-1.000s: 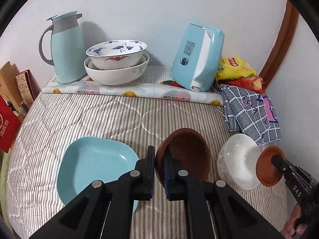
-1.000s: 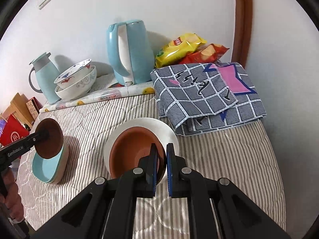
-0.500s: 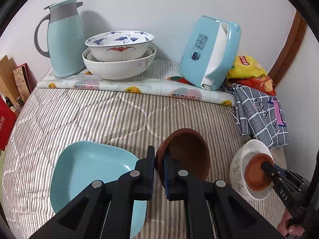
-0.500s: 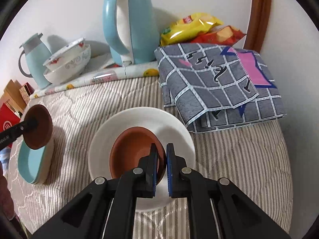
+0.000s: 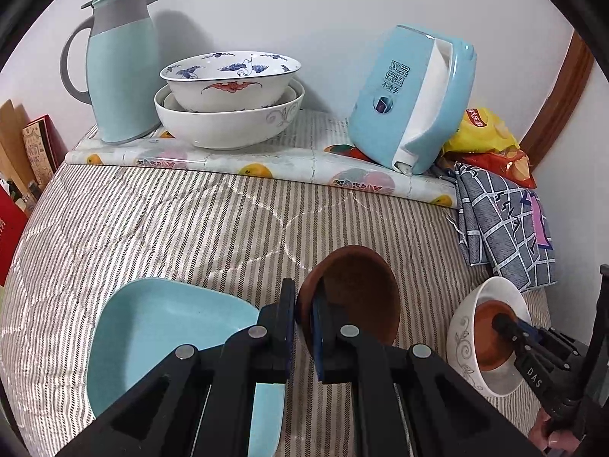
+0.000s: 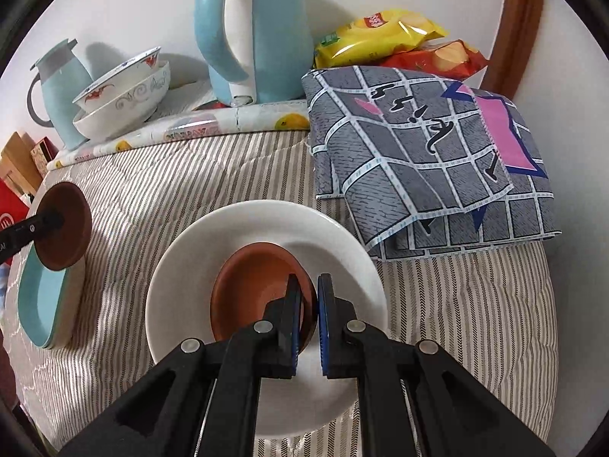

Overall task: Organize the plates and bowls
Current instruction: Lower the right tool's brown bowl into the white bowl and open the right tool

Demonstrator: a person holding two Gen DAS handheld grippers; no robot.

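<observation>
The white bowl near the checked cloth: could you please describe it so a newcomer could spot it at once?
On the striped quilt, just in front of the grey checked cloth, sits the white bowl. Unlike the stacked patterned bowls at the back wall, it holds a small terracotta dish, which the right gripper grips.

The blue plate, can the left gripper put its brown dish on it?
Probably yes. The left gripper is shut on the brown dish just right of the blue plate, whose top is bare. The right gripper is busy at the white bowl, apart.
</observation>
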